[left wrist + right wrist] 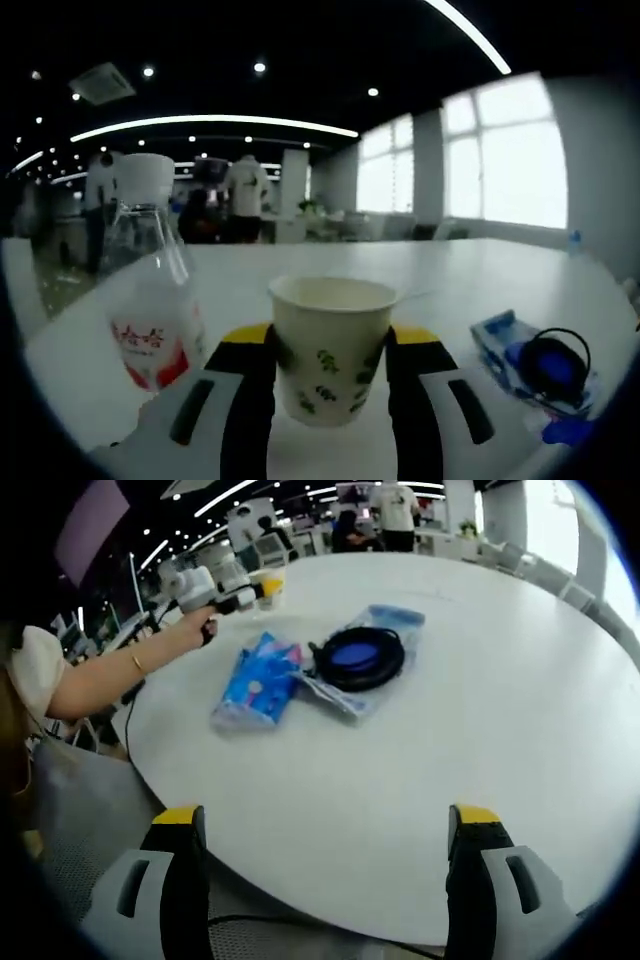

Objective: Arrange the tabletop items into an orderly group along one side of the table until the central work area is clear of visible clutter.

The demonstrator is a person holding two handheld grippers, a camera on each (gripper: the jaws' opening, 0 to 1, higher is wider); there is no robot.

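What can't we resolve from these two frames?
- Paper cup, left gripper view: its base sits behind the left gripper; firm clamp or light touch unclear.
- Bottle: label print too blurred to read.
- Blue packet, right gripper view: print too small.
- Black coil on its bag: item type unclear.
- Right gripper: open, holds nothing.

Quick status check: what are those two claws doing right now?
Left gripper shut on paper cup. Right gripper open, holding nothing. Water bottle stands close beside the cup.
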